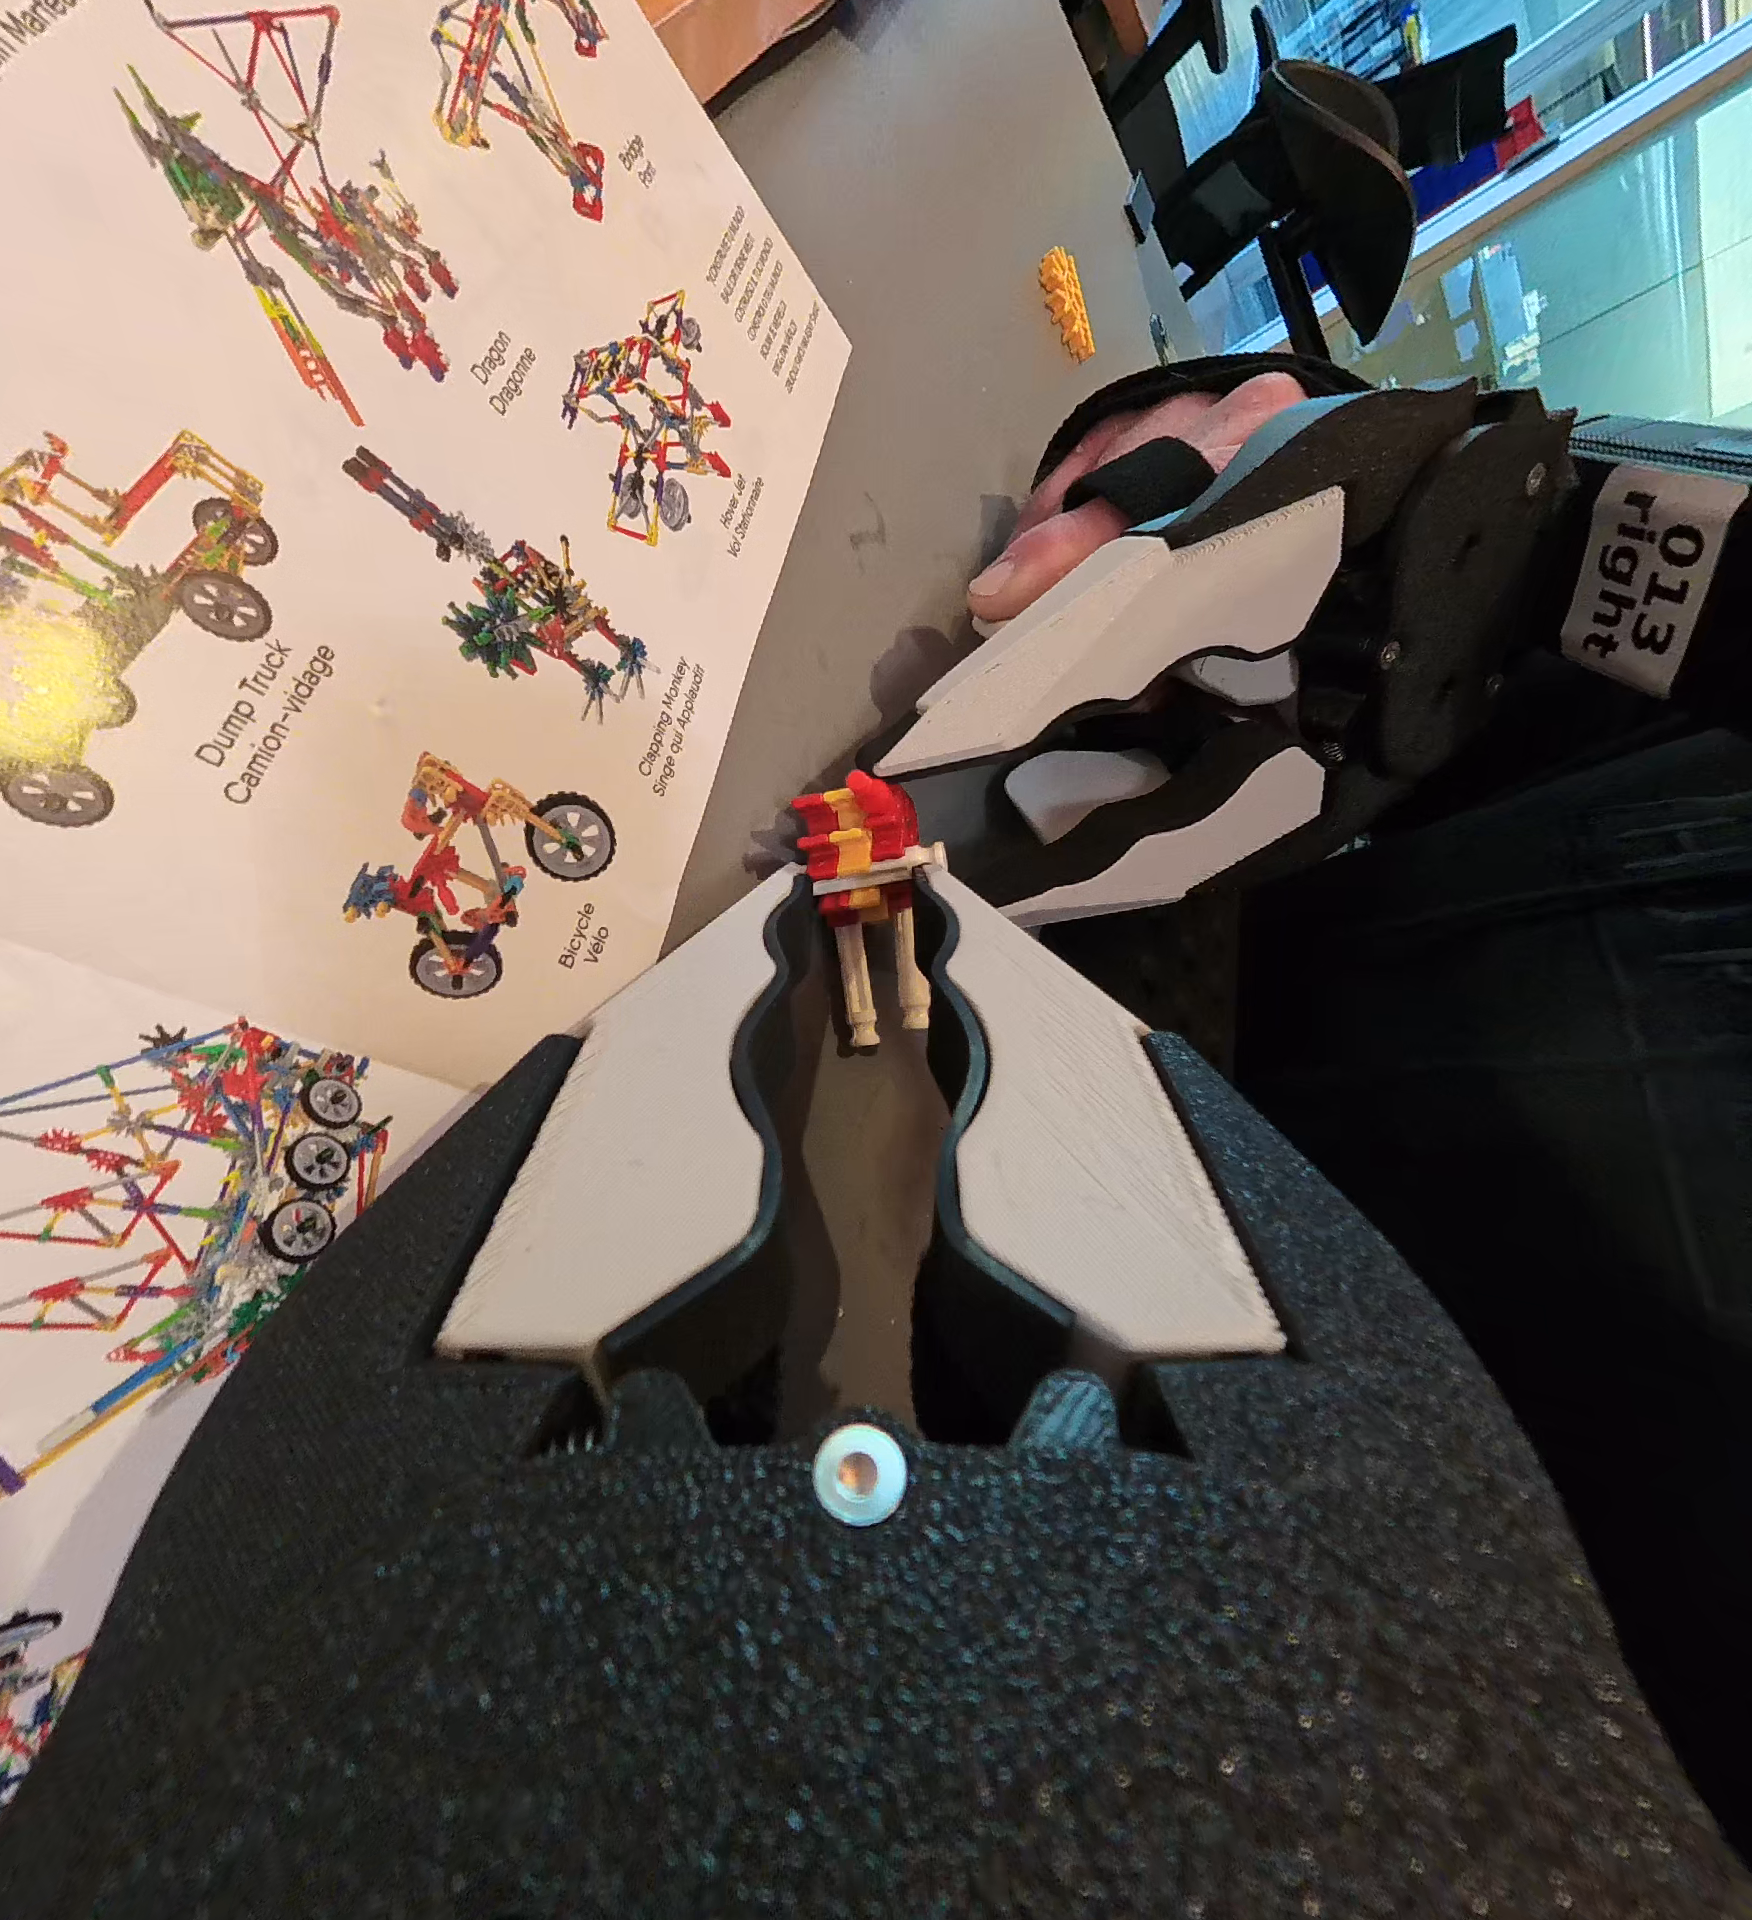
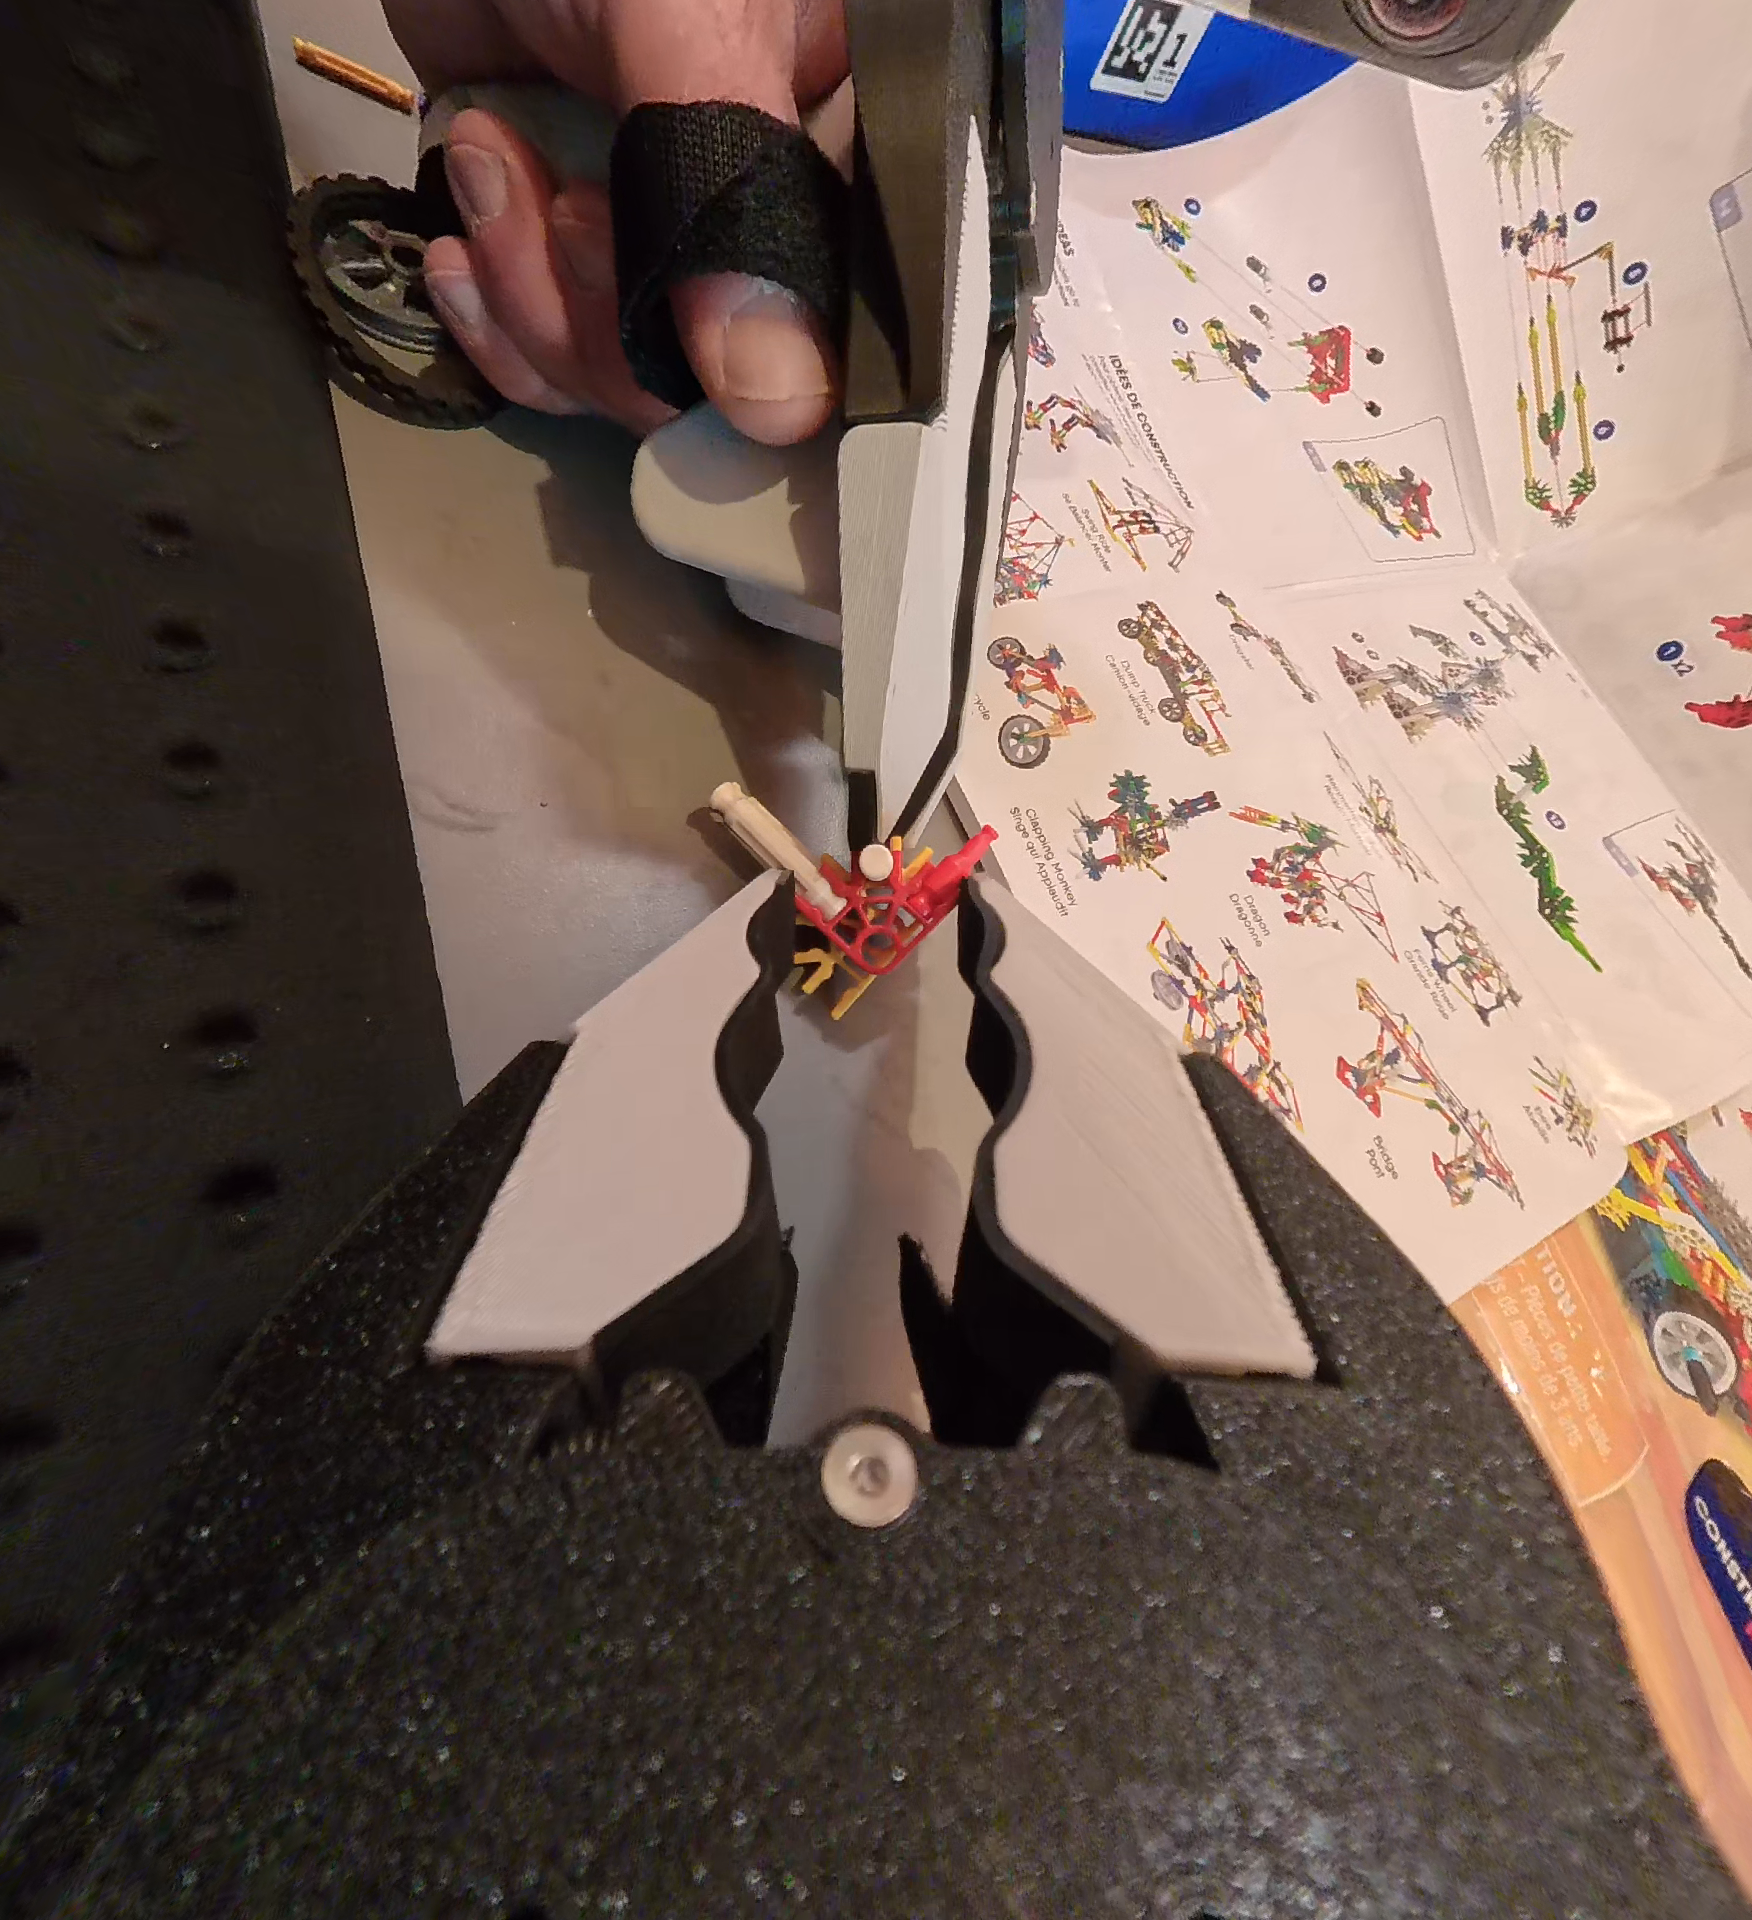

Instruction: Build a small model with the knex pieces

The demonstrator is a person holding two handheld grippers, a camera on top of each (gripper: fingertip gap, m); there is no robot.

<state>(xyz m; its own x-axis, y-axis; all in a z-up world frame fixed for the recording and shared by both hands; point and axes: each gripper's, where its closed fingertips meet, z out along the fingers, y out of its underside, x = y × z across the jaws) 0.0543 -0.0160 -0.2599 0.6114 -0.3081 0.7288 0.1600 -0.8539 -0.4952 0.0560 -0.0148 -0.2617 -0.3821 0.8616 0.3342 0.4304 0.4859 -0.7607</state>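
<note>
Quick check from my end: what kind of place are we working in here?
Likely an office or lab worktable used for toy construction. A grey tabletop carries white illustrated building-set instruction sheets, a black spoked toy wheel lies nearby, and dark office chairs stand before large windows.

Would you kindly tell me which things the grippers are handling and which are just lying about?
In hand: red-and-yellow connector cluster with white rods, clamped in the left gripper; the right gripper has a fingertip on either side of it.

Lying about: instruction sheets, yellow toothed piece, black wheel, orange rod, all on the grey table.
</note>
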